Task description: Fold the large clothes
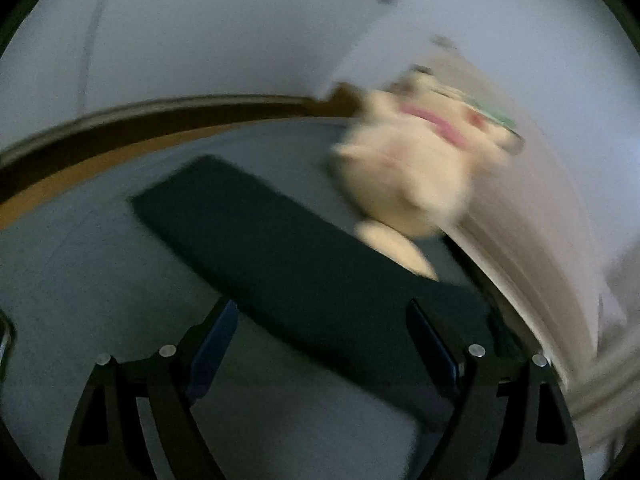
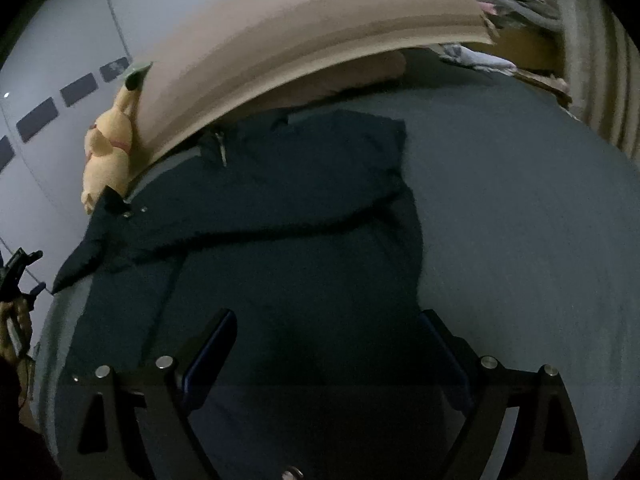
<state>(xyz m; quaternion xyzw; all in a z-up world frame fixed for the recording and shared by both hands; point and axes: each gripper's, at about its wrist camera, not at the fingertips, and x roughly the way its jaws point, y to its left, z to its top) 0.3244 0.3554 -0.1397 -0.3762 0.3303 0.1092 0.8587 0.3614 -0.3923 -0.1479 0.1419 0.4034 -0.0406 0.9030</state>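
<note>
- Spread wide and holding nothing, the right gripper hovers over the near hem of a dark jacket lying flat on the grey bed.
- Equally spread and empty, the left gripper points at one dark sleeve stretched across the sheet.
- Soft and limp, probably bulky, the jacket should sag wherever unsupported; a sleeve cuff or hem corner looks the surest hold.
- Only the right view shows the whole garment, with snaps and a zipper near its collar.
- Blurred, the left view shows a cream plush toy just beside the sleeve's far right stretch.
</note>
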